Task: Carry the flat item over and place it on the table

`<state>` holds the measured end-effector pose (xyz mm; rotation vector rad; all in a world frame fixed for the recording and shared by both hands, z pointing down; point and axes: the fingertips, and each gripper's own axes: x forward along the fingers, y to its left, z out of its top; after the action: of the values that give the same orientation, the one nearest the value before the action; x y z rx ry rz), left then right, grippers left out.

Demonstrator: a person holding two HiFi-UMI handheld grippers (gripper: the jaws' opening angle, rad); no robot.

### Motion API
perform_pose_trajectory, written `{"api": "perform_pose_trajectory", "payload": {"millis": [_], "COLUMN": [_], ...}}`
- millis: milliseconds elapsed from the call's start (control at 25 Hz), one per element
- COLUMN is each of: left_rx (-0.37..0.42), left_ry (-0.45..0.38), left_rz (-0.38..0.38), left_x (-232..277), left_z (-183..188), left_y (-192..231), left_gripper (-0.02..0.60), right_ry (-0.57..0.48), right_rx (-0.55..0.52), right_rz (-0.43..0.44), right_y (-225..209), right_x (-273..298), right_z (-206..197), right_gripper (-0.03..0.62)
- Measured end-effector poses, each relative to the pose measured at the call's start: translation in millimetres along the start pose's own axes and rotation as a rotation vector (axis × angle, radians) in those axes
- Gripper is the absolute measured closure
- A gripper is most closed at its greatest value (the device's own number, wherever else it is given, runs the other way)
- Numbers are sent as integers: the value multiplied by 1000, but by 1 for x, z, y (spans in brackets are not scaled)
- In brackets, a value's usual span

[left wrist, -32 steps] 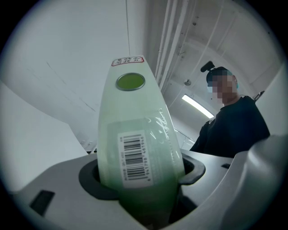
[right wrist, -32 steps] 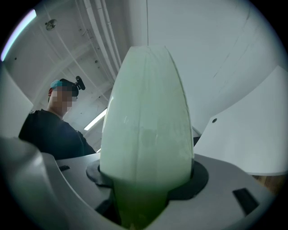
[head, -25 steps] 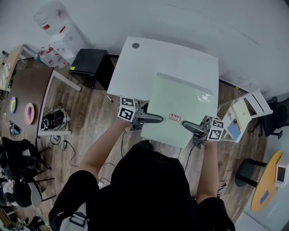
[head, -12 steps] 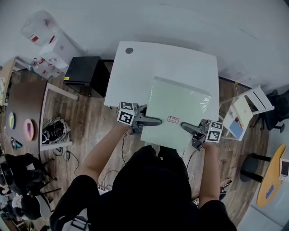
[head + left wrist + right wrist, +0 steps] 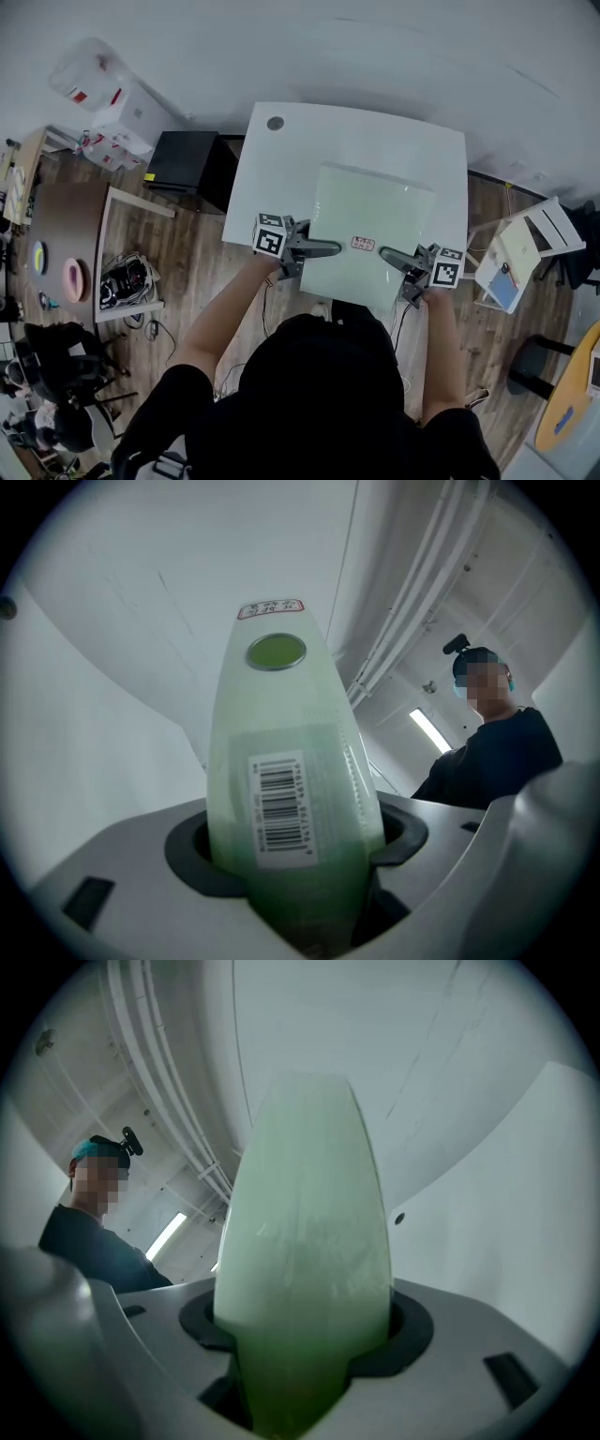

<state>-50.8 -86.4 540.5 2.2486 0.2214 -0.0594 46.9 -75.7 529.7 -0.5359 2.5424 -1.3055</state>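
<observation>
White table (image 5: 281, 169) takes the middle of the head view. Over it we hold the pale green flat panel (image 5: 370, 211), and its near edge reaches out past the table's front edge. We cannot tell if the panel touches the top. Our left gripper (image 5: 330, 249) has its jaws clamped on the panel's left edge, and our right gripper (image 5: 388, 255) grips the right edge likewise. A barcode label (image 5: 281, 808) and a small red-framed sticker (image 5: 363, 244) sit on the panel.

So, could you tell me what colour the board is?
Pale green; the board shows best in the head view.
</observation>
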Motion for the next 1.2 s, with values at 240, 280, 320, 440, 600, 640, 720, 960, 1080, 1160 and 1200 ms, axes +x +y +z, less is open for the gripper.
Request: {"api": "perform_pose_trajectory", "payload": {"millis": [240, 280, 320, 440, 600, 640, 720, 960, 1080, 1160, 1200], "left_rx": [-74, -87, -97, -143, -156, -177, -222, -350, -391, -419, -425], "left_ry": [-4, -4, -1, -21, 0, 2, -2, -2, 7, 6, 6], "left_rz": [18, 27, 38, 55, 96, 108, 125, 176, 192, 205, 211], "left_x": [12, 13, 14, 19, 17, 17, 18, 25, 21, 20, 20], "left_z": [30, 33, 35, 45, 43, 42, 40, 34, 28, 24, 25], "left_y": [67, 79, 91, 126, 176, 186, 203, 245, 263, 275, 279], "left_gripper": [242, 242, 242, 242, 242, 242, 242, 242, 242, 242, 242], "right_ry": [-1, 3, 11, 34, 55, 62, 74, 82, 105, 110, 111], "right_rx": [59, 66, 73, 100, 167, 187, 223, 334, 348, 359, 374], "right_rz": [-10, -14, -18, -18, -16, -20, -26, -17, -36, -30, -34], "right_y": [-64, -74, -84, -119, -164, -175, -194, -247, -268, -270, -272], "right_x": [2, 3, 4, 5, 9, 10, 11, 8, 9, 14, 15], "right_z": [37, 42, 46, 60, 70, 70, 69, 64, 58, 63, 62], "right_gripper": [293, 293, 293, 293, 293, 293, 295, 295, 293, 293, 293]}}
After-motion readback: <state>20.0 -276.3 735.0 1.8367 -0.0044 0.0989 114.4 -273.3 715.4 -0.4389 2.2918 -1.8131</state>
